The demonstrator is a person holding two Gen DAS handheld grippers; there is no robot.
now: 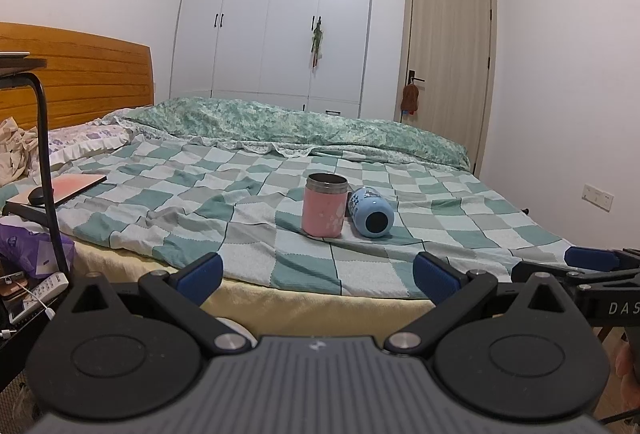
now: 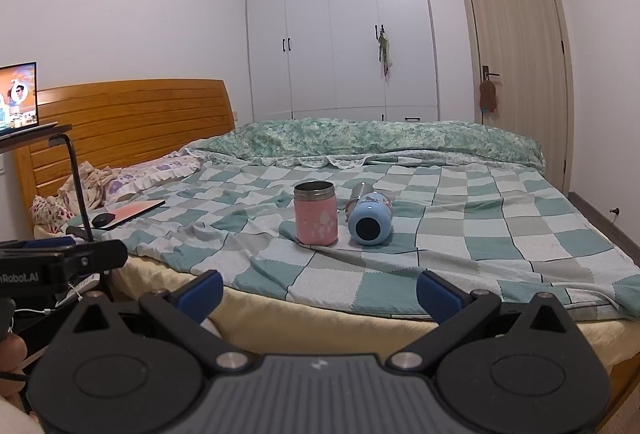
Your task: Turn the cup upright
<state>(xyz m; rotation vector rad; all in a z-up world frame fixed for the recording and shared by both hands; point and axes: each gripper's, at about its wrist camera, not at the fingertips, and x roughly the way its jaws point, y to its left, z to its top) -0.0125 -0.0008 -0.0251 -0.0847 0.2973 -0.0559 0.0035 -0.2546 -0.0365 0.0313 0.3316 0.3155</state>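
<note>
A blue cup (image 1: 371,211) lies on its side on the checked blanket, its dark base facing me; it also shows in the right wrist view (image 2: 370,220). A pink cup (image 1: 324,205) stands upright just left of it, open end up, and shows in the right wrist view (image 2: 316,213) too. My left gripper (image 1: 318,276) is open and empty, short of the bed's near edge. My right gripper (image 2: 319,294) is open and empty, also short of the bed edge. Each gripper appears at the side of the other's view.
The bed (image 2: 500,234) has a checked blanket and a green quilt (image 2: 380,137) rolled at the far side. A laptop stand (image 2: 76,169) with a laptop, a pink book (image 1: 68,187) and a mouse sit at left. Wardrobe and door stand behind.
</note>
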